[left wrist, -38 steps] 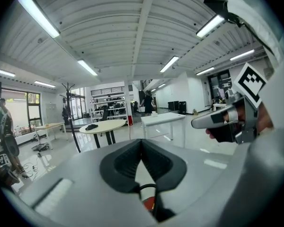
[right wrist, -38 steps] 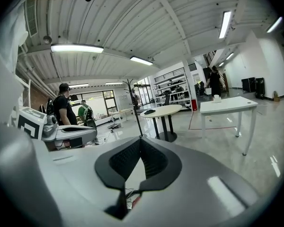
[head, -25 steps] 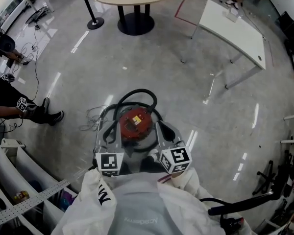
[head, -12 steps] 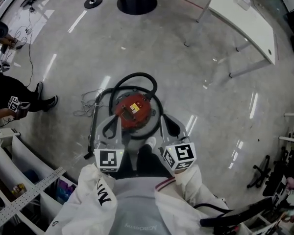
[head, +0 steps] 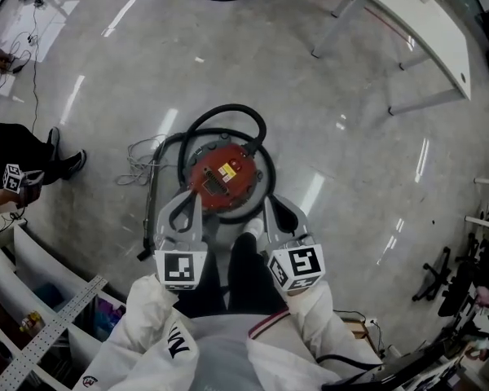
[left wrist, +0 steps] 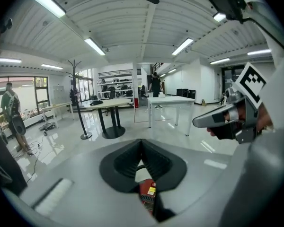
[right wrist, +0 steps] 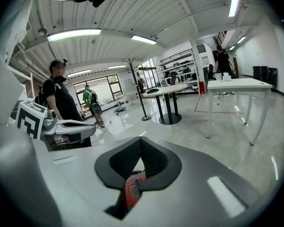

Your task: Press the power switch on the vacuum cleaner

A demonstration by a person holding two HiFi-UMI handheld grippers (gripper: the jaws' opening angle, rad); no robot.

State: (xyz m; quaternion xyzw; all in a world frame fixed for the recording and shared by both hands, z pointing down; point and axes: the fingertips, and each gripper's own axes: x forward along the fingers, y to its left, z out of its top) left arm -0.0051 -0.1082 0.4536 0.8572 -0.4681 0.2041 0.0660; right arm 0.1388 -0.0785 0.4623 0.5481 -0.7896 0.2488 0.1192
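**Red vacuum seen past closed jaws**

The right gripper (right wrist: pixel 141 142) has its jaw tips together, with nothing clamped. Through the opening behind its black pads (right wrist: pixel 168 169) shows the red vacuum cleaner (right wrist: pixel 132 189). The left gripper (right wrist: pixel 87 129) sits at the left, a person in black (right wrist: pixel 61 98) beyond it.

Left tool (head: pixel 184 208) and right tool (head: pixel 280 212) side by side, jaws together, empty.

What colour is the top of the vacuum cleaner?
The vacuum cleaner top is red, with a yellow label; the head view shows it best.
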